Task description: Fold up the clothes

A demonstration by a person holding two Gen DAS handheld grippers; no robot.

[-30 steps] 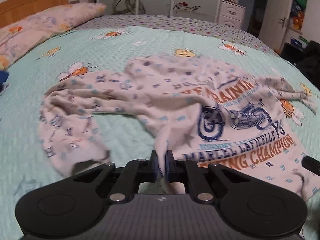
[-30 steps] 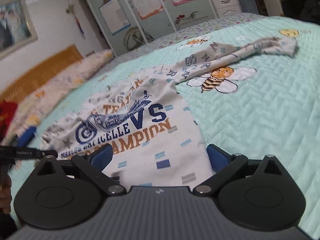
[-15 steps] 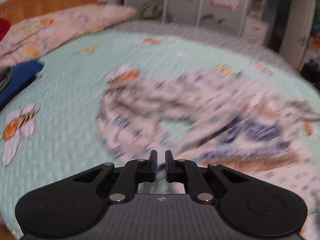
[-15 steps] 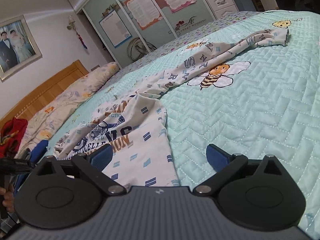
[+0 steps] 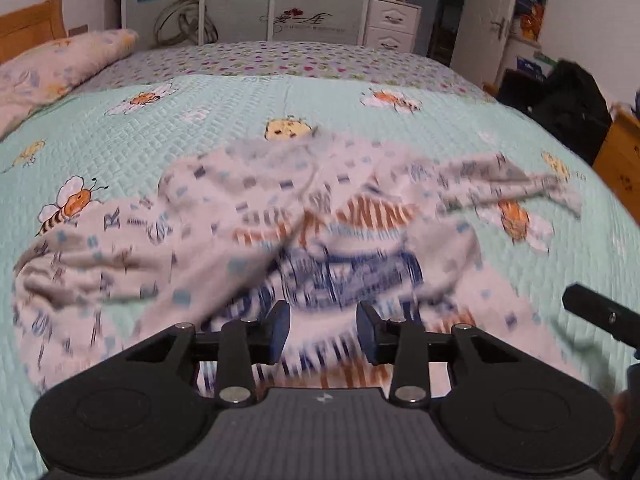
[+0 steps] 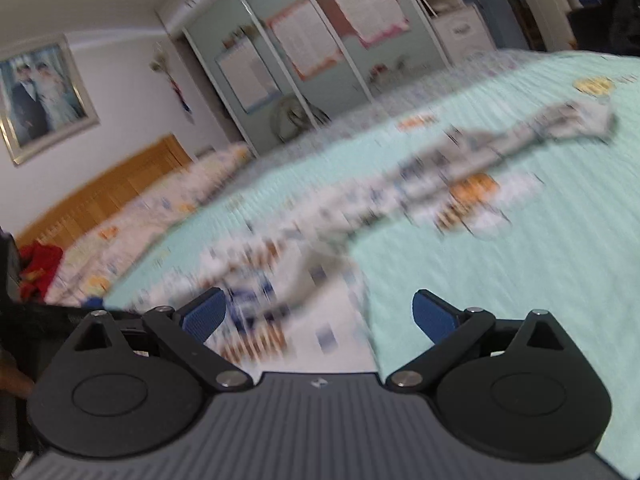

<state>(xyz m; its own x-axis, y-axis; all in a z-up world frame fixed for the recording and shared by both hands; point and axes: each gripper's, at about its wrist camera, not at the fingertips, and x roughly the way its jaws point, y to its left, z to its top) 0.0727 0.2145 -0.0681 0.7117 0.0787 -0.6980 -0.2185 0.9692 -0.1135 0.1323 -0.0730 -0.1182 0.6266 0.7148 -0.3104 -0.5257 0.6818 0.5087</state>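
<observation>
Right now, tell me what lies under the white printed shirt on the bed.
The white printed shirt lies on the mint-green quilted bedspread, partly covering its printed bees. Anything else beneath is hidden.

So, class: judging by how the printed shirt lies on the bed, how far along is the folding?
Early. Done: only a rumpled left sleeve flopped over the white printed long-sleeved shirt. In hand: nothing; the left gripper jaws have just been opening, empty, and the right gripper is open. Left: right sleeve outstretched across the mint quilted bedspread, body unfolded.

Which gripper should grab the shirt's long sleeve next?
Probably the right gripper: it is open, and the stretched-out sleeve lies on its side. The left gripper sits over the shirt body.
</observation>
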